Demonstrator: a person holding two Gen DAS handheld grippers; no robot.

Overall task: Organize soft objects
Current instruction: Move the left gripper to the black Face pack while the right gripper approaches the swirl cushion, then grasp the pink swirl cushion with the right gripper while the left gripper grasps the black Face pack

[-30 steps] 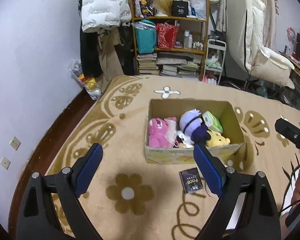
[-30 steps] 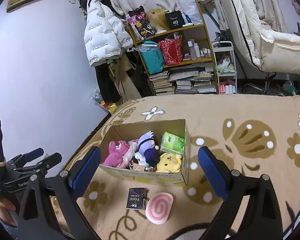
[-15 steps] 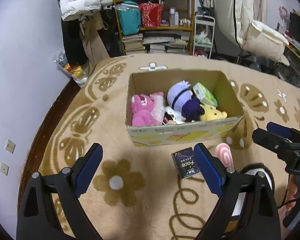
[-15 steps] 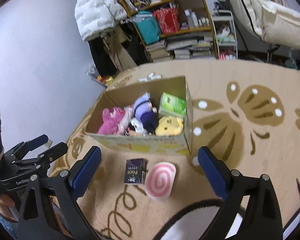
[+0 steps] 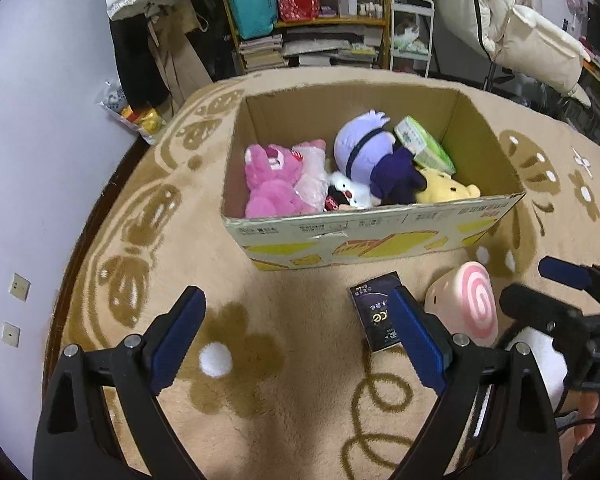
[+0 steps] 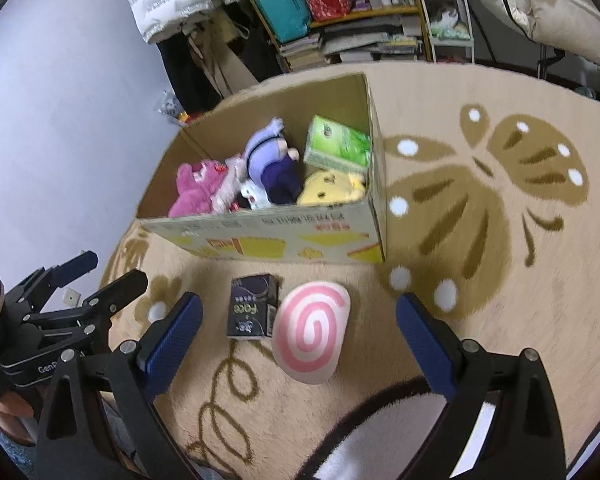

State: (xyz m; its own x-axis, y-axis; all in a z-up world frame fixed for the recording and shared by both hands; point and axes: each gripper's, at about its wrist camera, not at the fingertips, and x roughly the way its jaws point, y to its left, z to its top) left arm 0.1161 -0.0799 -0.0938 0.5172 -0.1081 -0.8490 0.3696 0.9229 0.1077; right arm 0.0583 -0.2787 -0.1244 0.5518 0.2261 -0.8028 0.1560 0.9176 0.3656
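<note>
**A:** Swirl cushion (image 6: 312, 330), pink and white, is lying on the rug (image 6: 480, 320) at lower centre of the right wrist view, just in front of the cardboard box (image 6: 268, 240); you are holding the right gripper (image 6: 296, 344) over it with its jaws spread wide and nothing between them.

**B:** And the dark tissue pack (image 6: 252, 306)?

**A:** It is sitting just to the left of the cushion, close enough that I cannot tell whether they are touching; if you are closing on the cushion's left edge, you are risking pinching the pack as well, or knocking it aside.

**B:** What about the left gripper (image 5: 296, 344)?

**A:** Spread too, and empty; its right finger (image 5: 416, 340) is covering part of the pack in the left wrist view, so both tools are crowding the same lower-right patch and could be colliding.

**B:** The box itself?

**A:** It is already holding a pink plush (image 5: 276, 180), a purple-haired doll (image 5: 368, 156), a yellow plush (image 5: 444, 190) and a green packet (image 5: 424, 146); I judge the free room is at the far wall, so a shallow drop could be leaving the cushion perched on the near rim; being soft, it may also be squeezing out of a light grip.
</note>
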